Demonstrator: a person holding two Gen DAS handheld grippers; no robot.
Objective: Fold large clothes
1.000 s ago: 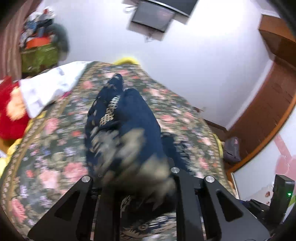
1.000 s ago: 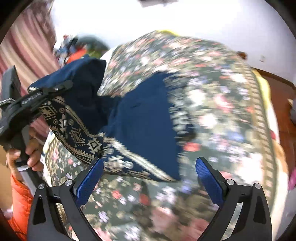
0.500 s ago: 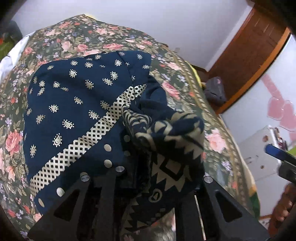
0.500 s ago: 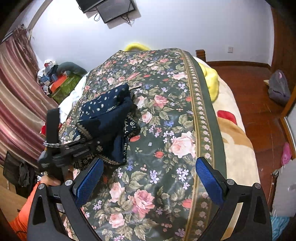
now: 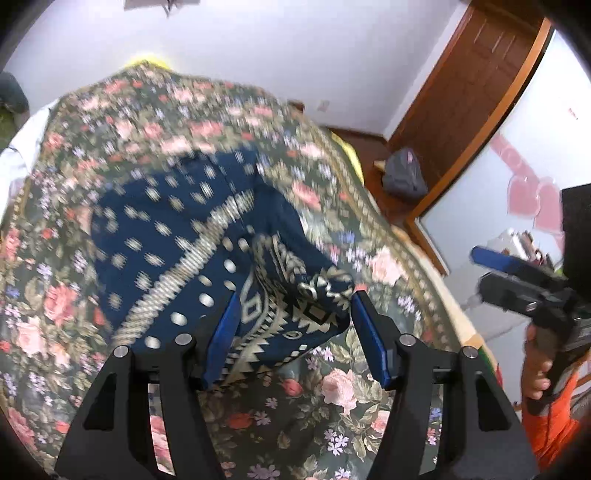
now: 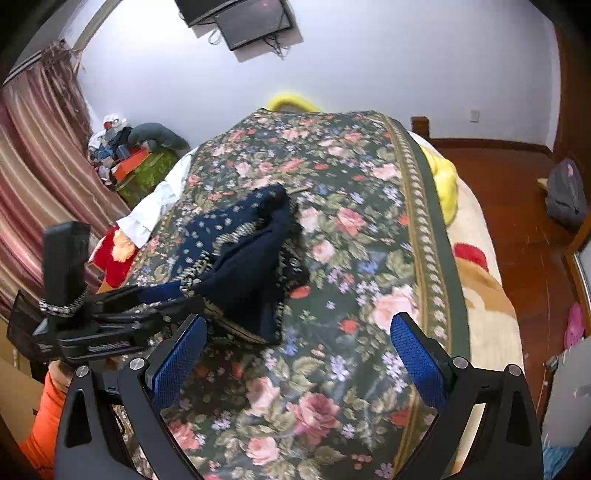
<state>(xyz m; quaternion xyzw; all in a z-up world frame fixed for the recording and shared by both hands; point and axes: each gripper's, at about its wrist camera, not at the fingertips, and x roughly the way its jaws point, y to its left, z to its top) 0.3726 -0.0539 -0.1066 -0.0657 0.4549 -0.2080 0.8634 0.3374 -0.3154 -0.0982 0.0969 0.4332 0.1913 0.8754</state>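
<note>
We see a navy patterned garment [image 6: 243, 258] lying bunched on the bed's floral bedspread [image 6: 351, 258], toward the side nearer the striped curtain [image 6: 40, 155]. In the left wrist view, the left gripper [image 5: 295, 332] has its blue-padded fingers [image 5: 223, 332] spread apart, and the garment's bordered hem [image 5: 291, 299] lies between them; we cannot tell whether the pads touch the cloth. The upper part of this view is blurred. Beyond the hem, the dotted navy panel [image 5: 155, 229] spreads flat across the bedspread. At the right edge of the same view we see the other handheld gripper, its handle held by a hand [image 5: 539, 365] with an orange sleeve.

In the right wrist view, the right gripper [image 6: 299, 354] is wide open and empty above bare bedspread, with the garment just ahead and to its left. The left gripper [image 6: 110, 325] reaches in from the left, its tip at the garment's near edge. A wall-mounted screen [image 6: 255, 22] hangs above the bed's far end, a yellow pillow [image 6: 445, 181] lies along its right side, and a grey bag [image 6: 565, 195] sits on the wooden floor.
</note>
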